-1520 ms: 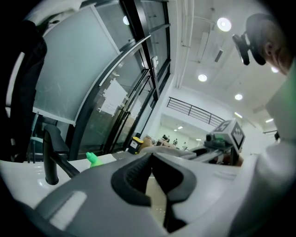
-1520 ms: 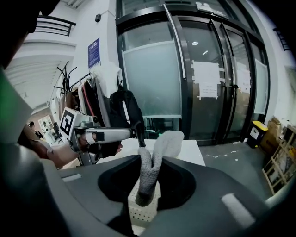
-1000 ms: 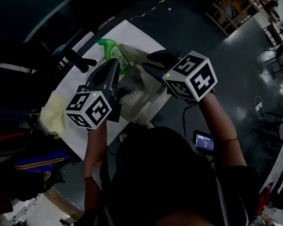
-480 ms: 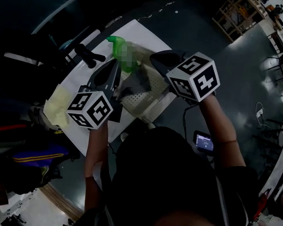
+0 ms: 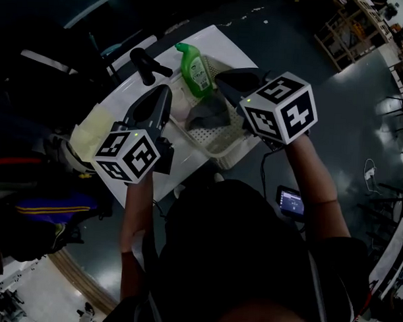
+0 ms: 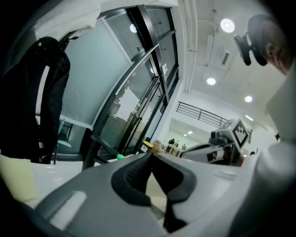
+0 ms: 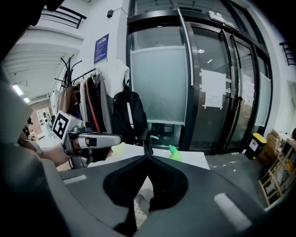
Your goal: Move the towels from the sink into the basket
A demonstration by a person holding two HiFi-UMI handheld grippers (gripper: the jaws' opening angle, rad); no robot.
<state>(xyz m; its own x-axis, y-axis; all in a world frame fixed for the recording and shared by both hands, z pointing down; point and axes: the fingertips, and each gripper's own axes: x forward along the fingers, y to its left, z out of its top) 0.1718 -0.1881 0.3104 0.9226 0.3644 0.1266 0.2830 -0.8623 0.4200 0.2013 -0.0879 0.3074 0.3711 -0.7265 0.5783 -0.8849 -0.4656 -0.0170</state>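
A grey towel point(image 5: 210, 115) lies crumpled inside the pale perforated basket point(image 5: 218, 144), a little above the middle of the head view. The basket stands on the white table point(image 5: 121, 105) that runs from the left edge towards the upper middle. Above the basket's far corner stands a green bottle point(image 5: 195, 69), upright and close to its rim. The right gripper point(image 5: 222, 76) hangs over the basket's upper right part. Its own view shows its jaws point(image 7: 147, 157) pressed together with nothing between them, and the basket's holes show pale beneath. The left gripper point(image 5: 165, 91) is over the table just left of the basket, pointing up the frame. Its jaws point(image 6: 151, 155) are likewise closed tip to tip and empty. Further out, a pale yellow cloth point(image 5: 90, 128) lies at the table's left end. A dark tap-like fitting point(image 5: 149, 63) rises near the table's upper edge, left of the bottle. The sink itself cannot be made out.
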